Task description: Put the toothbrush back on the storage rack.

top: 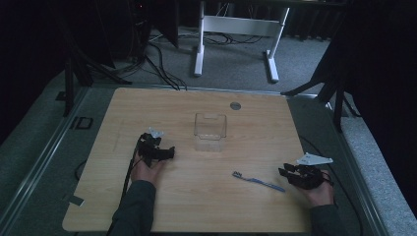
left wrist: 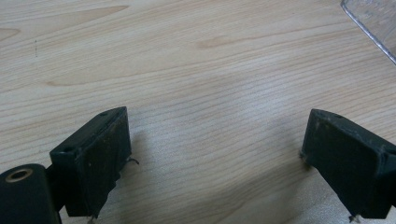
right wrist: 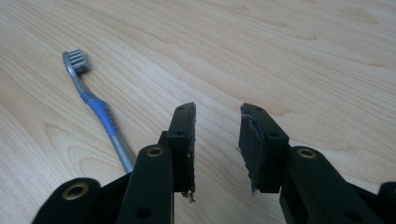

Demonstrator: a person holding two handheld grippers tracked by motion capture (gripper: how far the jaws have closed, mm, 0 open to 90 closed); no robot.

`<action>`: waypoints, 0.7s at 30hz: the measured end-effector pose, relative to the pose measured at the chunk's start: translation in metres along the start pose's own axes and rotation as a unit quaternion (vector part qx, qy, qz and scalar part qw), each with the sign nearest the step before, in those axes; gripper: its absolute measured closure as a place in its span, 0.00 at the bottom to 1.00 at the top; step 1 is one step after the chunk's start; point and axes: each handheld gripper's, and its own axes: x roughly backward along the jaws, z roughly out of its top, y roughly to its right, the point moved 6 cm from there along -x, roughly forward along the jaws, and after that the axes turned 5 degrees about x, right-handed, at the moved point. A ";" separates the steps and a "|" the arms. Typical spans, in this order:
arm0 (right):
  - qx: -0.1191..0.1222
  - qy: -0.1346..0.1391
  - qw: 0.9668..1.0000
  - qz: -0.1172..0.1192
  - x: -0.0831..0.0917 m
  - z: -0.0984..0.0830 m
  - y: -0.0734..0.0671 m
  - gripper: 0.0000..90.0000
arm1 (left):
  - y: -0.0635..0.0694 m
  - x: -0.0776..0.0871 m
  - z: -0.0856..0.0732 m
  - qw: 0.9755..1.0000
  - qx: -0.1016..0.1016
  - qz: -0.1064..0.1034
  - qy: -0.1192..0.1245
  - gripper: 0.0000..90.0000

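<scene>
With its jaws spread and empty, the right gripper point(top: 284, 172) sits beside the toothbrush point(top: 257, 181) near the table's point(top: 206, 206) front edge, so closing now would likely miss the handle.

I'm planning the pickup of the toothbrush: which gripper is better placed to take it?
Probably the right gripper: its jaws stand open, empty, right beside the toothbrush handle. The left gripper sits farther off, by the clear container.

The high view is looking dim and grainy, with dark corners. Both gripper views are looking bright, and soft shadows are lying under the jaws, slightly blurry at the bottom.
</scene>
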 end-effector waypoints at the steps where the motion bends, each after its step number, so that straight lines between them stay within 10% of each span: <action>1: 0.000 0.000 1.000 0.000 0.000 0.000 0.000 0.71 | 0.000 0.000 0.000 1.000 0.000 0.000 0.000 0.09; 21: 0.052 -0.024 0.998 0.010 0.003 0.014 -0.008 0.69 | 0.000 0.000 0.000 1.000 0.000 0.000 0.000 0.09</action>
